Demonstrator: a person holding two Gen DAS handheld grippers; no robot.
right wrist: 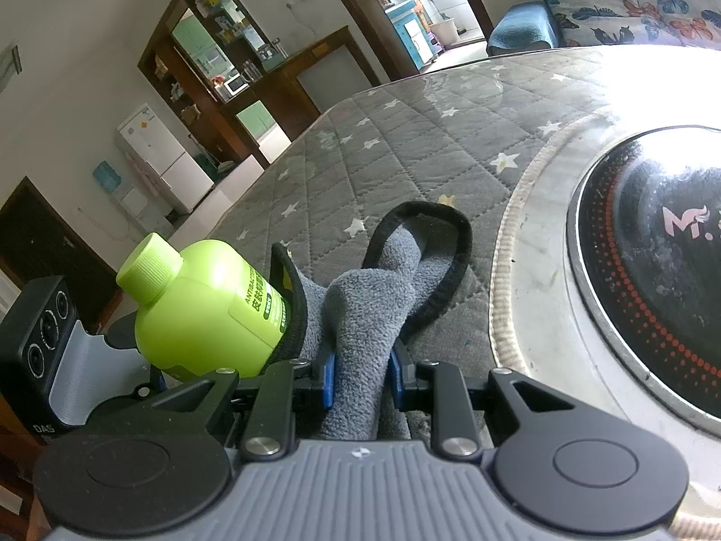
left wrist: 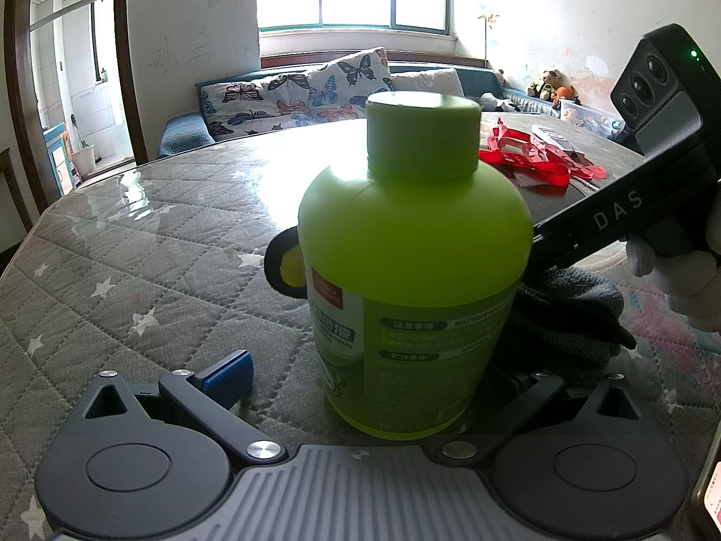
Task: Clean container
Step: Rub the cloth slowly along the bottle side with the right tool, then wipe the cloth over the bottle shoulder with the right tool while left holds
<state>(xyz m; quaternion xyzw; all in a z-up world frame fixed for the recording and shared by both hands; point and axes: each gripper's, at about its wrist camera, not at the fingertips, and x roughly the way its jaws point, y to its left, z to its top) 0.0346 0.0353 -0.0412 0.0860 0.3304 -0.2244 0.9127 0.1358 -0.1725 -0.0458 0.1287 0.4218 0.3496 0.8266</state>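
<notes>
A lime-green bottle (left wrist: 412, 266) with its ribbed cap (left wrist: 422, 135) screwed on stands upright on the quilted grey table cover (left wrist: 135, 248), close to the near edge of the round table and just in front of the left gripper (left wrist: 378, 378). That gripper's fingers are spread wide: the blue-padded finger on one side (left wrist: 230, 376) sits clear of the bottle with table cover showing between them, while the other finger is hidden behind the bottle's base, so I cannot tell whether it touches. The right gripper (right wrist: 360, 381) comes in from the bottle's other side (a white-gloved hand (left wrist: 676, 270) wraps its handle) and its blue pads (right wrist: 328, 381) are pressed in on a bunched fold of grey fleecy cloth (right wrist: 365, 315). The cloth has a black bound edge (right wrist: 432, 261) that loops out over the table cover, and another part of it lies against the bottle's side, low on the labelled wall; from the left wrist view a yellow patch (left wrist: 292, 269) of it peeks out behind the bottle. Further in, toward the table's middle, a dark glass cooktop disc (right wrist: 653, 248) is set in a pale ring, and some red ribbon (left wrist: 531, 158) lies near the far edge. A sofa with butterfly-print cushions (left wrist: 315, 90) stands beyond the table under the window.
</notes>
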